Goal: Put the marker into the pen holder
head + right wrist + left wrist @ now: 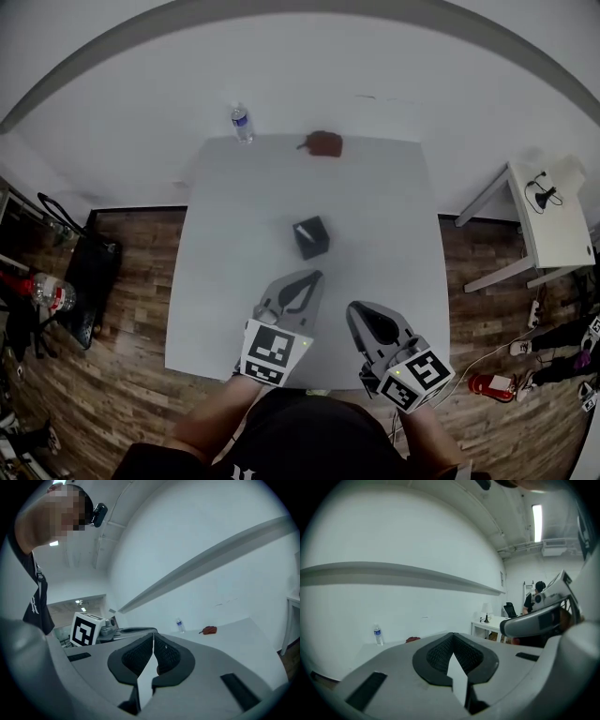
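The black square pen holder stands in the middle of the white table. No marker shows in any view. A brown-red pouch lies at the table's far edge; it appears again as the pouch and the pouch. My left gripper hovers over the near part of the table, its tip pointing at the holder, jaws shut and empty. My right gripper hangs beside it to the right, also shut. The holder is hidden in both gripper views.
A water bottle stands at the far left edge of the table. A small white side table with a lamp is off to the right. A black chair and a bottle are on the wooden floor at left.
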Motion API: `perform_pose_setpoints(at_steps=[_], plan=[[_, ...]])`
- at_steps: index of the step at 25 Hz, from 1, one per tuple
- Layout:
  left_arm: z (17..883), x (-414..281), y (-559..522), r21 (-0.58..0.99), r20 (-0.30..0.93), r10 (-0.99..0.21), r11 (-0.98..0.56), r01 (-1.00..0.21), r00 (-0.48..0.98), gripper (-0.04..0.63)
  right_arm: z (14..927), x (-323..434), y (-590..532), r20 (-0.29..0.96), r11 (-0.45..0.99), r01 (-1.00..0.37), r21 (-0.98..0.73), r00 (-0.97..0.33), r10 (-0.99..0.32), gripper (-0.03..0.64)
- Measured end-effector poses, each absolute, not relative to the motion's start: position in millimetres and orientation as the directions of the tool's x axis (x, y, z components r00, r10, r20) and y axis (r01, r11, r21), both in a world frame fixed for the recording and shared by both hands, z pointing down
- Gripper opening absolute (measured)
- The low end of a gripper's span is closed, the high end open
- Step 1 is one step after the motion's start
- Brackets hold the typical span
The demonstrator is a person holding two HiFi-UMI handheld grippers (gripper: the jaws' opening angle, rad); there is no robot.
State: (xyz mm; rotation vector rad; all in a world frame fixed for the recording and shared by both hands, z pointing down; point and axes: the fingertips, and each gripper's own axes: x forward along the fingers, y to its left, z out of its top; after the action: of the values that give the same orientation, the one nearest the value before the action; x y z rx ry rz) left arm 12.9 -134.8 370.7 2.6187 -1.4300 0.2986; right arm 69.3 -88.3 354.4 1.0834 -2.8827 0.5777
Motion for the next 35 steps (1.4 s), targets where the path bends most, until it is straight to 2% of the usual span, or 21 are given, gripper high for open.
perform_pose_setpoints(at_steps=[8, 14, 35], plan=[[339.7, 12.2, -89.7, 0.075, 0.179, -0.817, -0.544, -0.836, 0.548, 0.005, 341.6, 62.4, -71.9, 0.109, 0.722, -0.624, -0.297, -0.774, -0.624, 0.017], [337.8, 7.3, -83.1, 0.094, 0.171, -0.831, -0.522, -0.848, 0.53, 0.005, 336.7, 57.9, -67.8, 0.122, 0.736, -0.629, -0.248, -0.774, -0.621, 0.015], [339.8, -7.0, -90.7, 0.124, 0.154, -0.842, -0.502, -0.856, 0.517, 0.005, 345.5, 38.7, -75.5, 0.156, 0.741, -0.626, -0.245, -0.779, -0.607, 0.015]])
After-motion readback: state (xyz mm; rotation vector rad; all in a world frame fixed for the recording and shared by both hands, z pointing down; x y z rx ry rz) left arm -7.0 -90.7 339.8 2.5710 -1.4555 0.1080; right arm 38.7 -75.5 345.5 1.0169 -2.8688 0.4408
